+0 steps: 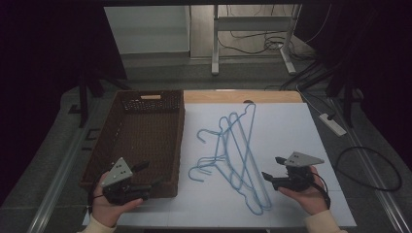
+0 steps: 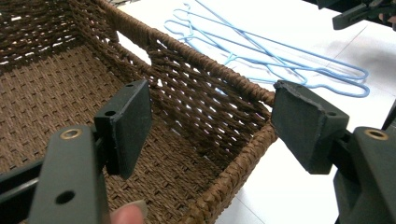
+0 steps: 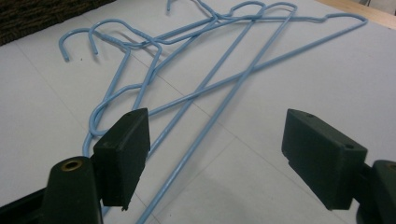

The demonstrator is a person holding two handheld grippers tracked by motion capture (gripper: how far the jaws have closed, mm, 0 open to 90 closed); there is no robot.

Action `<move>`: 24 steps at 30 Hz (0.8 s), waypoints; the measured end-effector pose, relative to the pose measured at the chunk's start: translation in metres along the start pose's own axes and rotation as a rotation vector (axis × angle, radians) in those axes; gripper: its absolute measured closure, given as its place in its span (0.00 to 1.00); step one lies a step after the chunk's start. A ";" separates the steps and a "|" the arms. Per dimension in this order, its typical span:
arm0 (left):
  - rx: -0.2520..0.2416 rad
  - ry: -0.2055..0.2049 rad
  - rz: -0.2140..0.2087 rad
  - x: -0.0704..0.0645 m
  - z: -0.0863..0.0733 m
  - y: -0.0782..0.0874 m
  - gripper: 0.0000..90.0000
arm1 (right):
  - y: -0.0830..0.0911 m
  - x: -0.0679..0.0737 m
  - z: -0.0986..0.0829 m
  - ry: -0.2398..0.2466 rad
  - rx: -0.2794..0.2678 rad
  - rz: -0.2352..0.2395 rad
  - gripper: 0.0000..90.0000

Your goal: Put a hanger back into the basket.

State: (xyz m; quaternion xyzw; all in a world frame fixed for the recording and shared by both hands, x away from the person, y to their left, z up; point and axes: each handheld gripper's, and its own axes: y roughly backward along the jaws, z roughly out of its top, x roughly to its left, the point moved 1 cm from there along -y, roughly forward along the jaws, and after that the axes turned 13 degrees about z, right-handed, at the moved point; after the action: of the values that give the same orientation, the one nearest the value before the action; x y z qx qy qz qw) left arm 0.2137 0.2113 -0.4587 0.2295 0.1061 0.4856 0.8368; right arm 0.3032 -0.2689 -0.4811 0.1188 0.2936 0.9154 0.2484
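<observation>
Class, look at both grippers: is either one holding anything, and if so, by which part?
Nothing is held. The left gripper is open over the wicker basket's near corner; the right gripper is open beside the blue wire hangers on the table.

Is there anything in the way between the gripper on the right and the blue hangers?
Nothing visible blocks it. The right gripper, jaws open, sits just beside the blue hangers with bare white table between them. The brown basket lies beyond the hangers, on their other side, so its side wall would have to be cleared later.
</observation>
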 end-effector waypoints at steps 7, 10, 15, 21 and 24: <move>0.003 -0.001 -0.012 -0.001 0.001 -0.001 0.33 | -0.014 0.002 0.029 0.069 0.074 0.045 0.28; 0.006 -0.002 -0.016 -0.002 0.001 -0.002 0.33 | -0.022 0.000 0.043 0.094 0.118 0.068 0.28; 0.009 -0.005 -0.020 -0.003 0.001 -0.002 0.33 | -0.038 -0.002 0.063 0.133 0.175 0.101 0.30; 0.011 -0.007 -0.022 -0.004 0.001 -0.003 0.33 | -0.057 -0.001 0.079 0.170 0.240 0.136 0.32; 0.010 -0.009 -0.026 -0.005 0.002 -0.003 0.33 | -0.068 -0.002 0.084 0.182 0.268 0.142 0.34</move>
State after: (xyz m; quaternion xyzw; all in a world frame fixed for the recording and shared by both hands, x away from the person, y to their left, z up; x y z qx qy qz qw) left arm 0.2145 0.2054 -0.4592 0.2345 0.1079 0.4731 0.8424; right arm 0.3617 -0.1816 -0.4550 0.0878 0.4254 0.8902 0.1376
